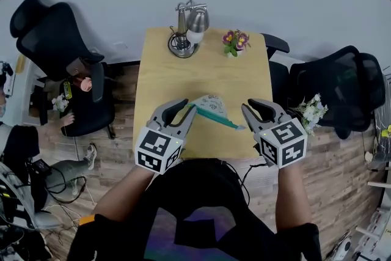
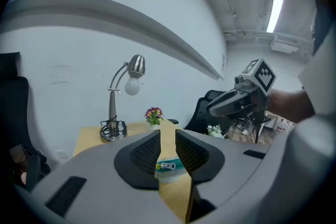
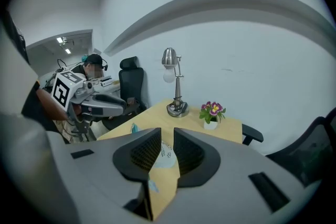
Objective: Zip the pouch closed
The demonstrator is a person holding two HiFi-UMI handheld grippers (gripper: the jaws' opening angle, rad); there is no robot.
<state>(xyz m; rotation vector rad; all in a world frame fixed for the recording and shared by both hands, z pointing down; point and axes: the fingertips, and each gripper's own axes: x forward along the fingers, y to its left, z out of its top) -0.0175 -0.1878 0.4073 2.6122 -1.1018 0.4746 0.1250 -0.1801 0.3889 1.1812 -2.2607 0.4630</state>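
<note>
A small pale pouch [image 1: 212, 106] with a teal zipper edge [image 1: 219, 118] lies flat on the wooden table [image 1: 177, 79] near its front edge. My left gripper [image 1: 185, 112] hovers just left of it, open, nothing between the pads. In the left gripper view the silver zipper pull [image 2: 167, 166] and teal edge show through the gap of the left gripper [image 2: 168, 136], below and beyond the jaws. My right gripper [image 1: 253, 112] hangs at the pouch's right end, also open and empty. The pouch [image 3: 164, 157] shows through the gap of the right gripper [image 3: 167, 136].
A chrome desk lamp [image 1: 189, 27] and a small flower pot [image 1: 235, 43] stand at the table's far edge. Black office chairs flank the table, one at the left [image 1: 58, 40] and one at the right [image 1: 342, 85]. A white flower bunch [image 1: 313, 110] sits by the right chair.
</note>
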